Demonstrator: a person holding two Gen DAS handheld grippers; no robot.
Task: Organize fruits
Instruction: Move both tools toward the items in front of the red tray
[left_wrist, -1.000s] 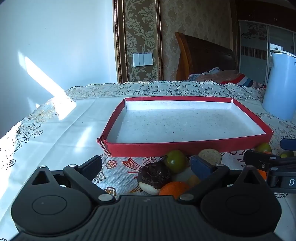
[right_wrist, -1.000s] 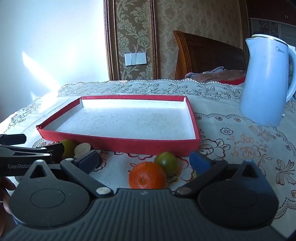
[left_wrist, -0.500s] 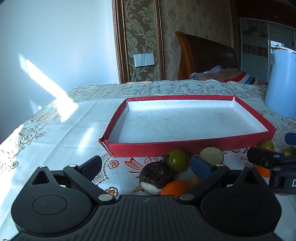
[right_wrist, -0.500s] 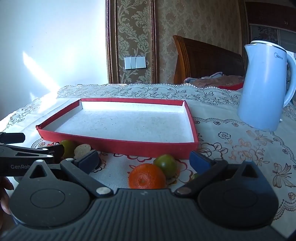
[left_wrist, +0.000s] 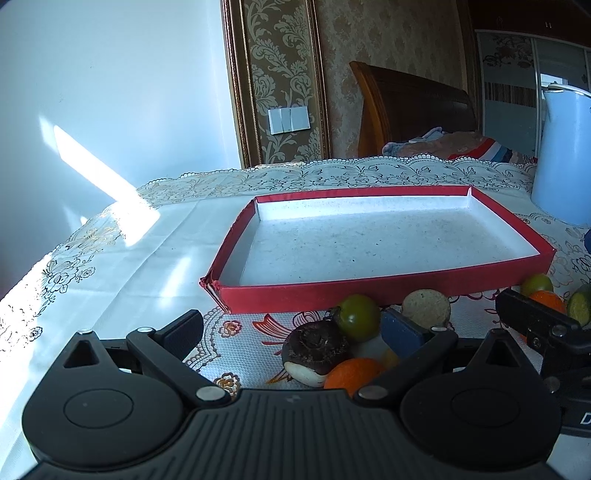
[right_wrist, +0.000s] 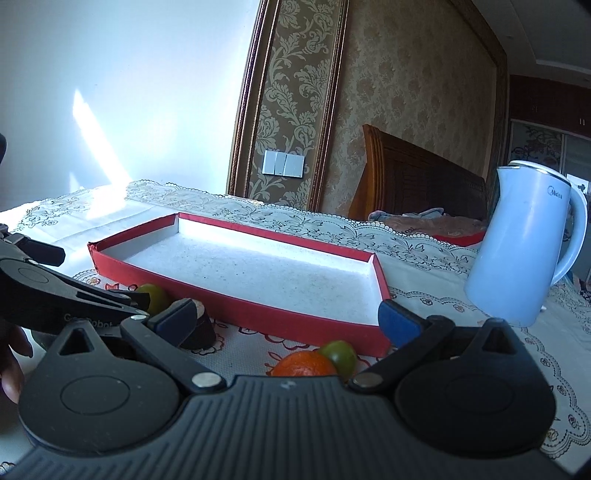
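Small, round, light fruit, all lying on the table just in front of the red tray's (left_wrist: 369, 286) near wall, none inside it yet. Left of centre along that wall: a green fruit (left_wrist: 358, 316) touching the wall, a dark-capped round piece (left_wrist: 316, 347) and an orange citrus (left_wrist: 352, 373) just before it, a tan disc (left_wrist: 426, 305) beside the green one. Near the tray's right corner: a second orange citrus (right_wrist: 304, 364) touching a second green fruit (right_wrist: 341, 354).

Likely smooth-skinned and prone to roll; citrus peel soft, yielding under pressure, so best pinched across the widest girth with modest force. Green ones firmer and slicker, apt to squirt out of an off-centre pinch. Clustered pieces touching one another: probably nudged when a neighbour is taken.

Left hand-held gripper (left_wrist: 295, 328) spread wide, holding nothing, right finger (left_wrist: 400, 332) among the left cluster. Right hand-held gripper (right_wrist: 288, 321) likewise spread and unloaded, poised above the right-corner pair.

Readable writing: "Midea" on the pale blue kettle (right_wrist: 524, 243) standing right of the tray; partial "G…obot" lettering on the left gripper's body, seen from the right wrist.
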